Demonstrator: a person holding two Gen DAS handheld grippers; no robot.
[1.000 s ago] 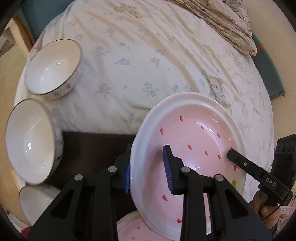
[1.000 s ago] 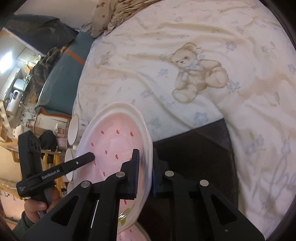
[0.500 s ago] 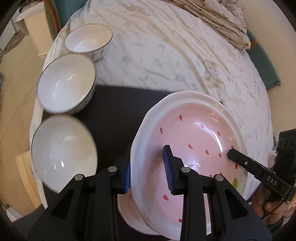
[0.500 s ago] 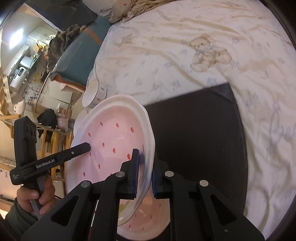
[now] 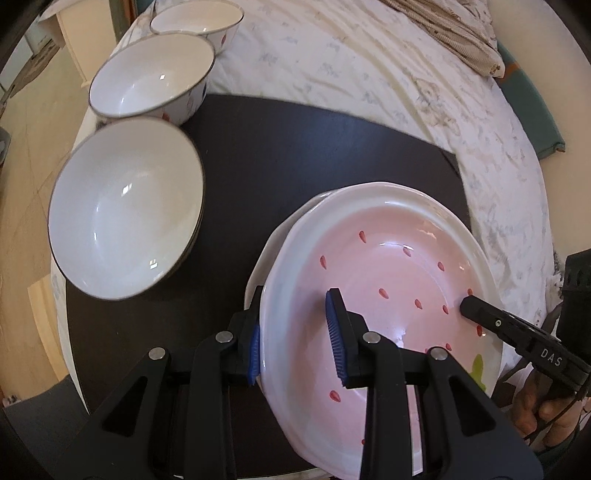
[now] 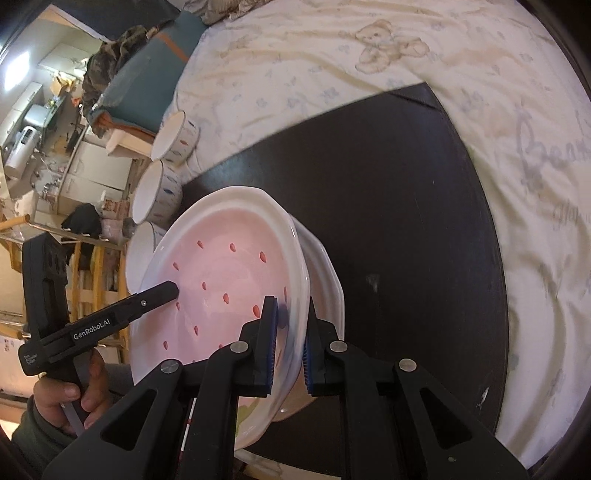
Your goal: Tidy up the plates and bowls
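Pink plate (image 5: 388, 295): held tilted just above a second plate (image 6: 325, 273) on the dark board (image 5: 314, 155), apparently for stacking.
Left gripper (image 5: 295, 347): fingers closed on the near-left rim.
Right gripper (image 6: 288, 347): fingers closed on the opposite rim, sharing the load.
White bowls (image 5: 125, 225): lined up along the board's left side, apart from the plates.

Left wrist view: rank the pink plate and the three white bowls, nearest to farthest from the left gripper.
1. Pink plate: its rim is between the jaws of the left gripper.
2. Large white bowl: left, on the dark mat.
3. Middle white bowl: farther up left, at the mat's edge.
4. Small white bowl: top, on the bedsheet.
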